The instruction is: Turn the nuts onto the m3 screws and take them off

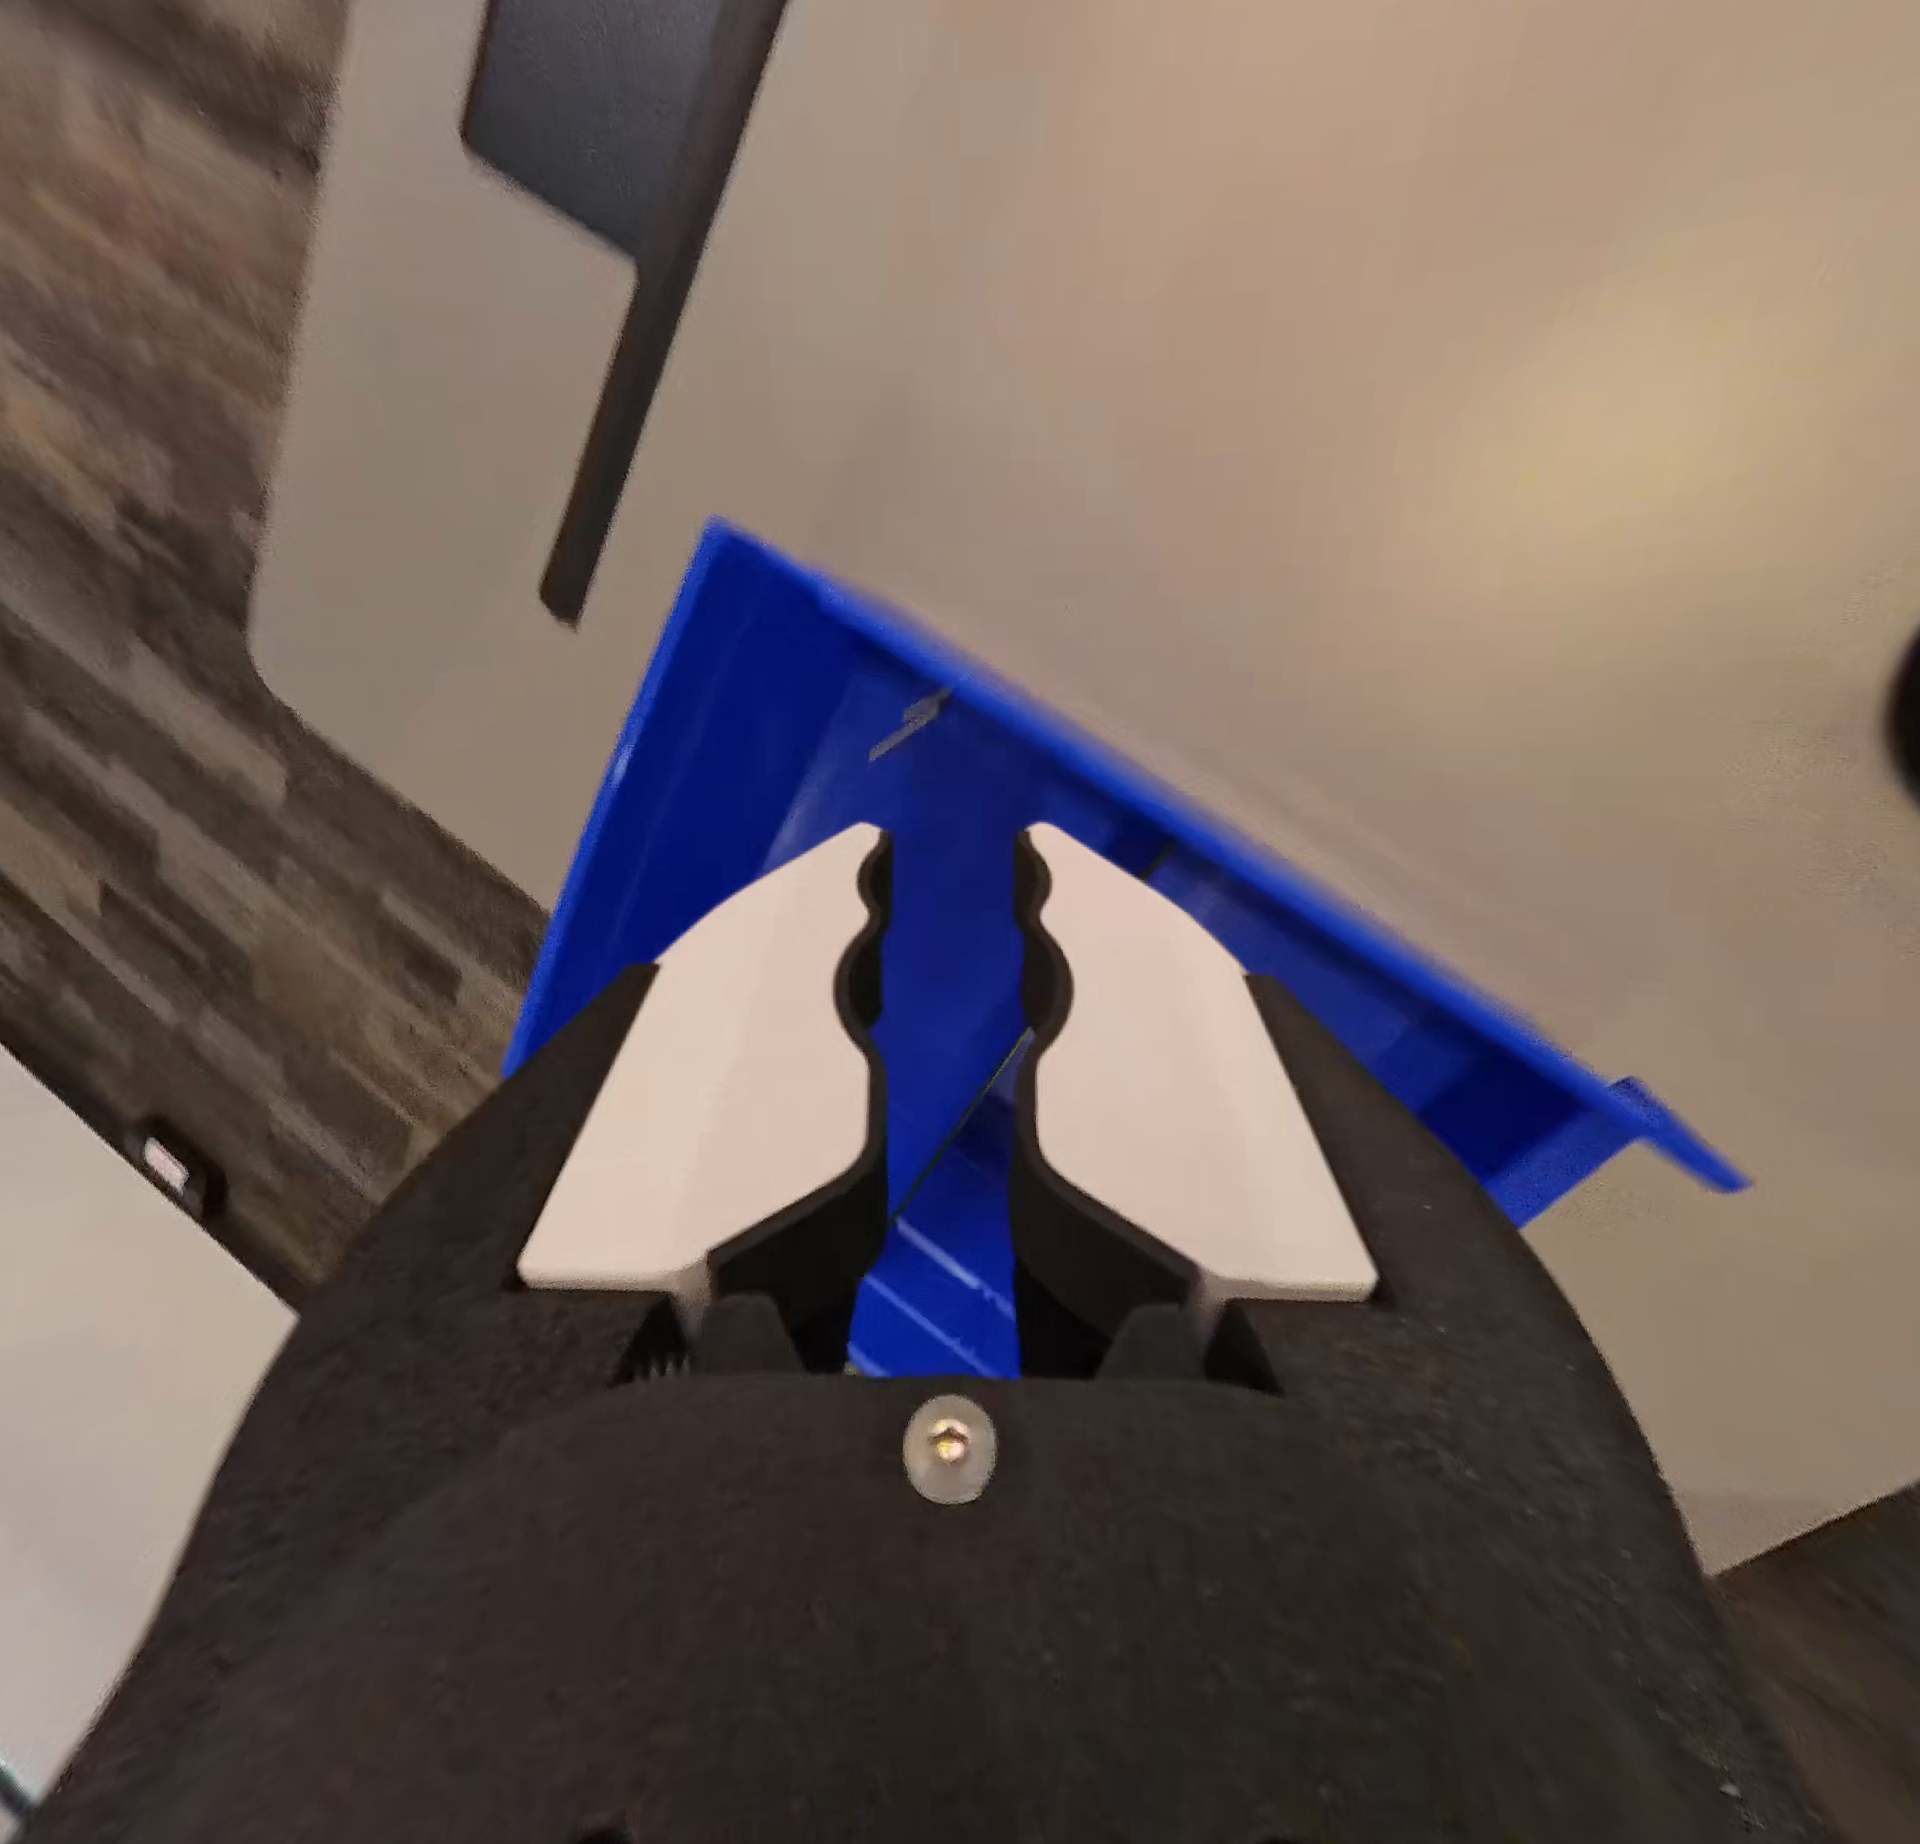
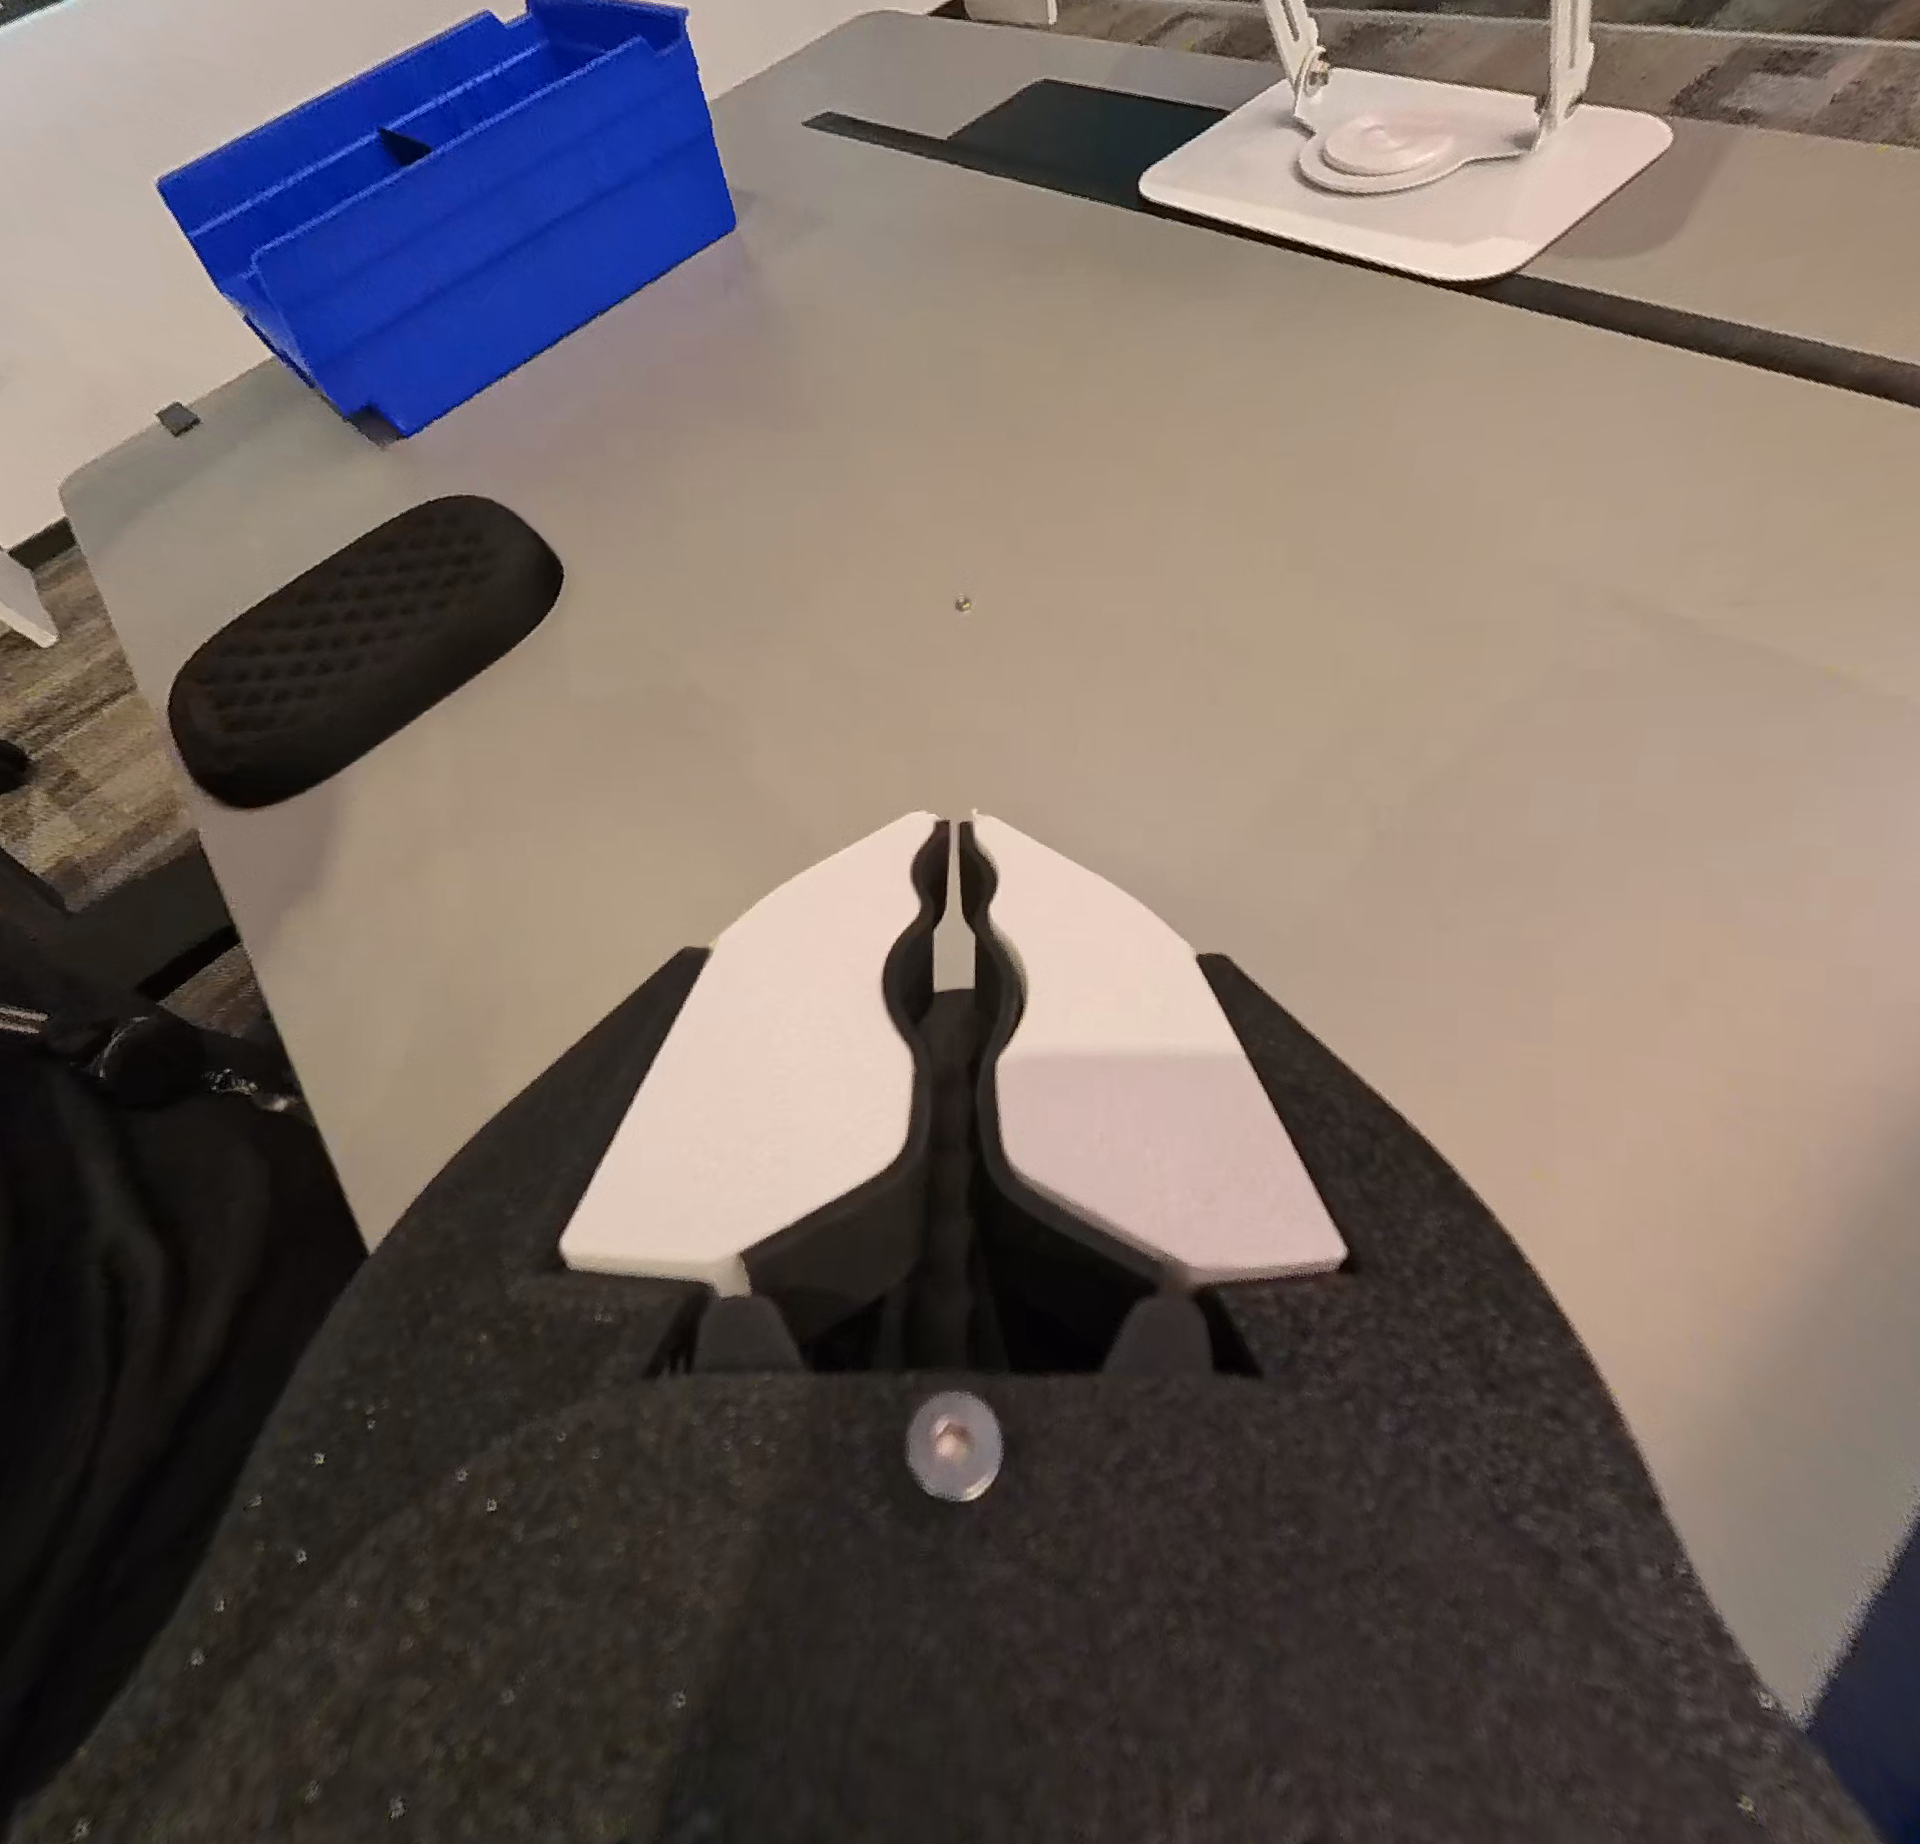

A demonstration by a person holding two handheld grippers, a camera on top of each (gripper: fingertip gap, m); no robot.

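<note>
Left claw (image 1: 951,838) is hovering over the blue bin (image 1: 1039,786), fingers spread with a clear gap, pinching nothing; view is blurred, so bin contents cannot be told, apart from a small pale streak on the inside of the far wall. Right claw (image 2: 954,823) is hanging above the grey desk (image 2: 1247,547), tips pressed nearly together, holding nothing. One tiny metal piece, likely a nut (image 2: 963,604) or screw, is lying loose mid-desk, beyond the right claw, well apart from the bin. No other hardware is showing.

Risks: that piece is tiny and flat on a smooth desk, so the broad tips could skate it away or off the edge. The left claw could also nudge or tip the light bin.

Count: two claws, one blue bin, one loose metal piece, one white stand base (image 2: 1455,194), one black armrest pad (image 2: 364,641).
</note>
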